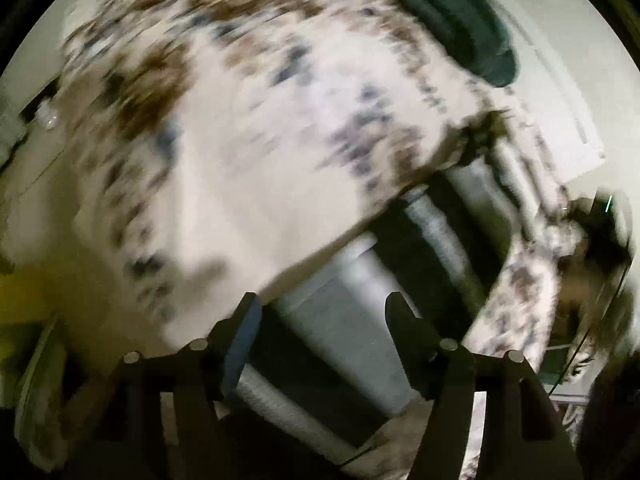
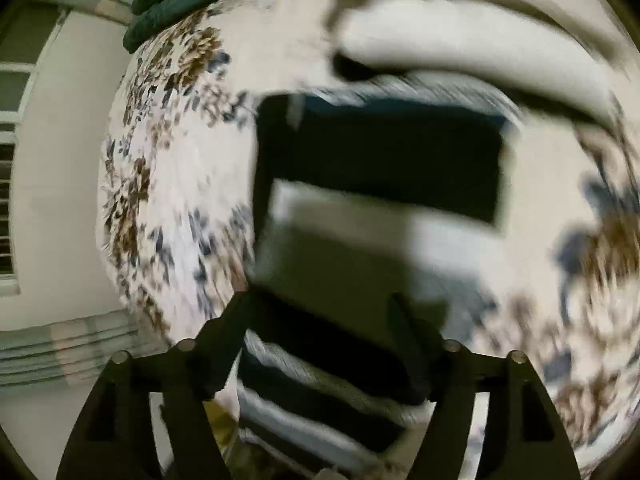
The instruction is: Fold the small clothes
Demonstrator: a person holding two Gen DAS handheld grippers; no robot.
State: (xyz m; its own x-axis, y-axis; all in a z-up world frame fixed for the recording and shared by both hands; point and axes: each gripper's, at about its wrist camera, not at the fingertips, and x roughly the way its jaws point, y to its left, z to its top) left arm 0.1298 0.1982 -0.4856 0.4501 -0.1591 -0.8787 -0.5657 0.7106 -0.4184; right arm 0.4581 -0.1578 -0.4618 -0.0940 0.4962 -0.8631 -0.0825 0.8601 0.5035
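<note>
Both my views are smeared with blur, so fine detail is lost. The landmark is the flowered bedsheet [image 1: 224, 152], a soft white cloth printed with brown and grey-blue leaf sprays, stretched over a bed.

The garment [image 2: 380, 160] lies on that sheet, in front of my right gripper [image 2: 320, 312]. It is a flat, roughly rectangular piece in broad black and pale grey-white bands, the pale bands showing a fine ribbed or knitted grain. Its nearest end is between my right jaws, and from there its long axis seems to run away toward the far side of the sheet, the bands lying across it. I cannot tell which end is the top.

My right jaws stand apart, one black finger [image 2: 224, 332] on each side of the garment's near end; whether the cloth touches them the blur hides.

My left gripper [image 1: 320, 320] also has its jaws spread, with nothing pinched between them. Through that gap I see the same garment [image 1: 348, 316], here running slantwise from below the jaws up toward the sheet's edge.

Only the left view shows a dark green cushion [image 1: 452, 20] at the far side of the sheet, seen whole, and a person's head [image 1: 596, 256] at the right rim. Only the right view shows a long white roll [image 2: 472, 44] of fabric beyond the garment, and a pale wall with a window [image 2: 12, 168] left of the sheet.
</note>
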